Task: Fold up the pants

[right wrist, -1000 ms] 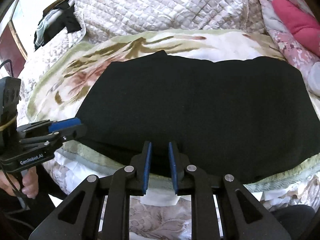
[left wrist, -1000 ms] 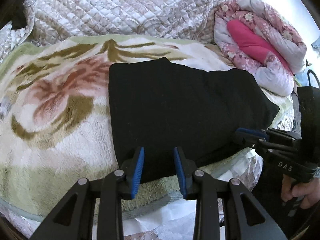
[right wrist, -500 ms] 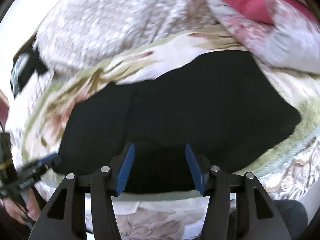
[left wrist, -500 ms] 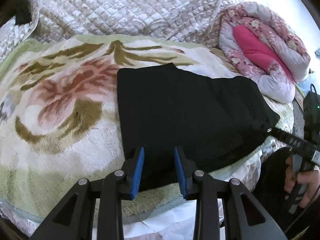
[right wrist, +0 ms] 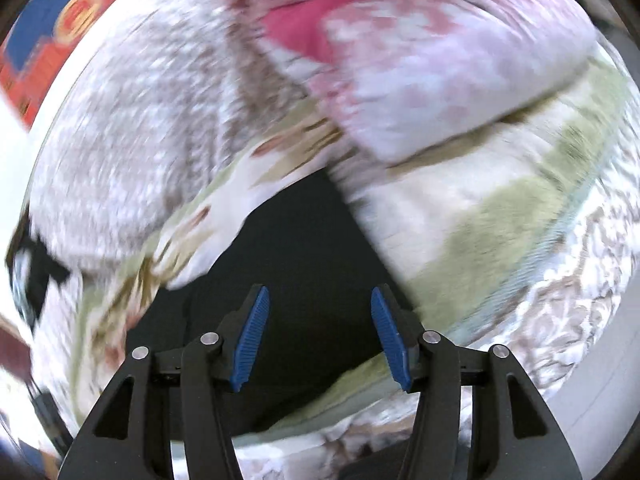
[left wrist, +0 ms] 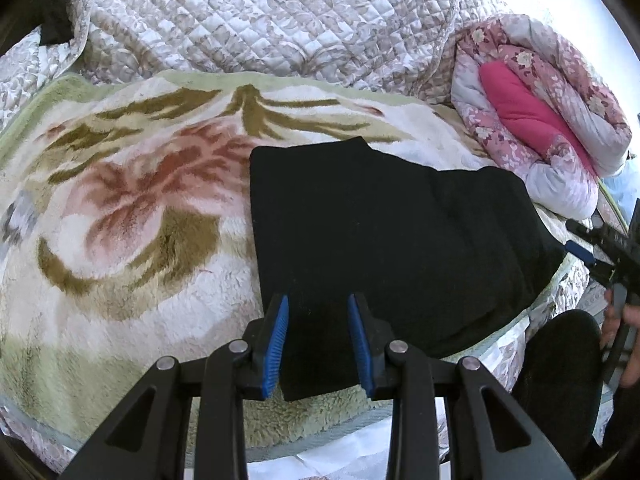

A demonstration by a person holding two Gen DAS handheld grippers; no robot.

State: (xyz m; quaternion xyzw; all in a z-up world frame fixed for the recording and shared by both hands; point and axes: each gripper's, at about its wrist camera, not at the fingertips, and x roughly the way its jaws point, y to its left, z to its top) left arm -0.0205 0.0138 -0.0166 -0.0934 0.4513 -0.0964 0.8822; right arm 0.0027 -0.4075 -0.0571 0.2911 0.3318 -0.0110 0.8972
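The black pants (left wrist: 384,236) lie folded into a flat rectangle on a floral fleece blanket (left wrist: 132,208). My left gripper (left wrist: 318,340) is open, its blue pads either side of the pants' near left corner, holding nothing. My right gripper (right wrist: 320,336) is open wide and empty at the pants' right end (right wrist: 296,264); its view is motion-blurred. It also shows at the right edge of the left wrist view (left wrist: 580,252), just off the pants' right edge.
A quilted beige cover (left wrist: 272,20) lies behind the blanket. A rolled pink floral duvet (left wrist: 540,120) sits at the right, close to the pants' far right corner. The bed's front edge (left wrist: 340,452) runs just under my left gripper.
My right gripper opened wide and swung right to the pants' right end, turning as it went. My left gripper stayed near the left corner, with its jaws slightly wider.
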